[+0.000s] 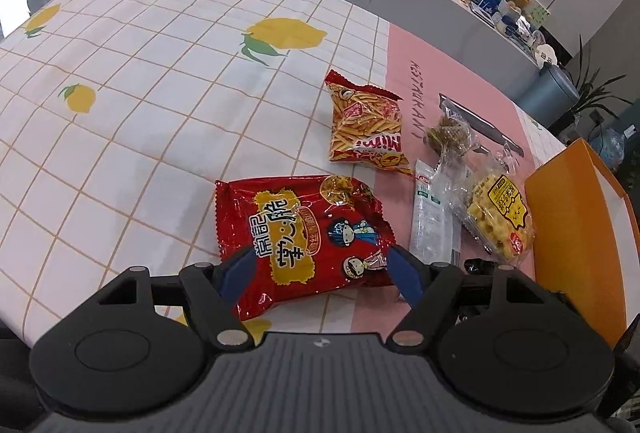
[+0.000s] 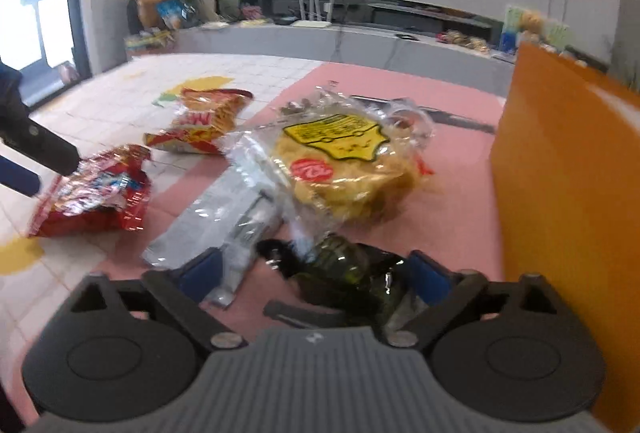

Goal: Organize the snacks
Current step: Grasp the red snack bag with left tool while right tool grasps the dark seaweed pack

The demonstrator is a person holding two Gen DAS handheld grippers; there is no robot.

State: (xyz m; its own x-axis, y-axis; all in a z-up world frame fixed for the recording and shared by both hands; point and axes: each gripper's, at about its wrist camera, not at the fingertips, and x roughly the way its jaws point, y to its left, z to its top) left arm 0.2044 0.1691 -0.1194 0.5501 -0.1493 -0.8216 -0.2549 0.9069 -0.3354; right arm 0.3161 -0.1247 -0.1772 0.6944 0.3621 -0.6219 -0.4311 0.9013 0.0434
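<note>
Left tongs (image 1: pixel 322 271): grey ribbed housing at 6 o'clock with a small pale logo at its top edge. Two black round discs flank it, each with a raised inner circle. Black linkage bars carry silver rivets at the pivots. Fingers (image 1: pixel 404 271) faced in blue.

Right tongs (image 2: pixel 316 273): same build, with grey ribbed body, black discs, silver rivets, blue-faced fingers (image 2: pixel 426 275). Picture blurred.

Scattered snack packets (image 1: pixel 308 233) flat beside orange box (image 1: pixel 576 233)
</note>
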